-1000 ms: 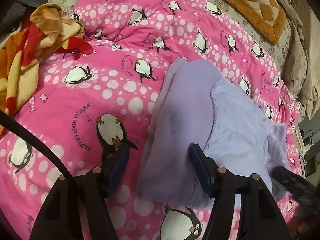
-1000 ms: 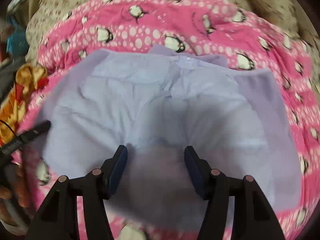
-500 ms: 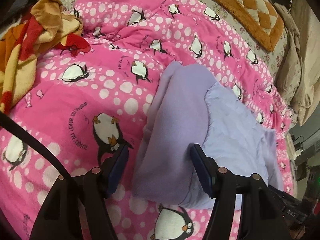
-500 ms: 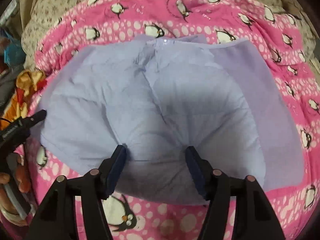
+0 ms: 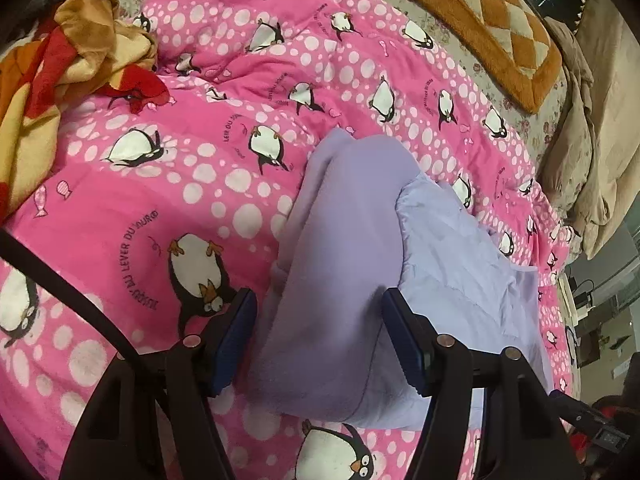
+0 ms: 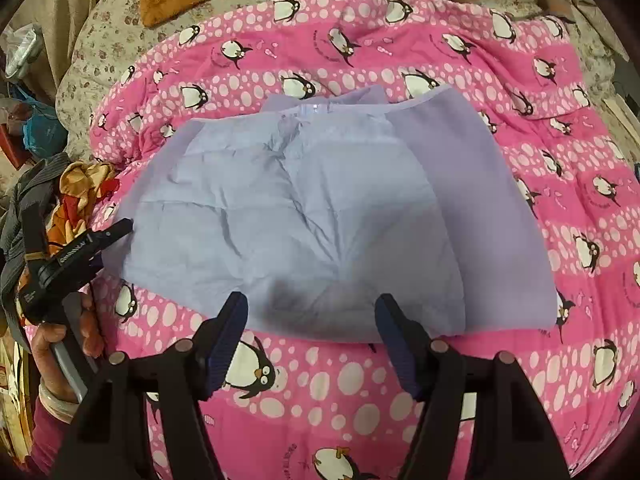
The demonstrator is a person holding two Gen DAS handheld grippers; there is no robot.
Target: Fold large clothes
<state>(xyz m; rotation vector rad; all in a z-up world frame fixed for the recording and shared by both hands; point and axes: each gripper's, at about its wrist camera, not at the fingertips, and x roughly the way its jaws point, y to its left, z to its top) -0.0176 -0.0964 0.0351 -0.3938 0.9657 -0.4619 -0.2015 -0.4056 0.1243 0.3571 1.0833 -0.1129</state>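
— Black struts and ribbed dark-blue pads: that's the right gripper (image 6: 310, 328), nearest its camera. Gripping anything?

— No. Its jaws are opening, with only the garment's near hem and pink blanket showing between the pads, neither pressed.

— And the left gripper (image 5: 318, 330)?

— Its pads straddle the fleecy fold of the lilac garment (image 5: 344, 248) at a middling gap; I cannot tell whether they pinch it. From the right wrist view a hand (image 6: 60, 336) clasps its handle at the garment's left edge.

— Where does the garment lie?

— Flat on the pink penguin blanket (image 6: 532, 92), folded into a rough trapezoid: a smooth, creased pale-blue lining on top, matte lilac fleece along its right side.

— Beyond that?

— A crumpled orange-and-red plush blanket (image 5: 52, 68) at the left, then a floral sheet (image 6: 116, 28) and an orange checked shaggy mat (image 5: 476, 12).
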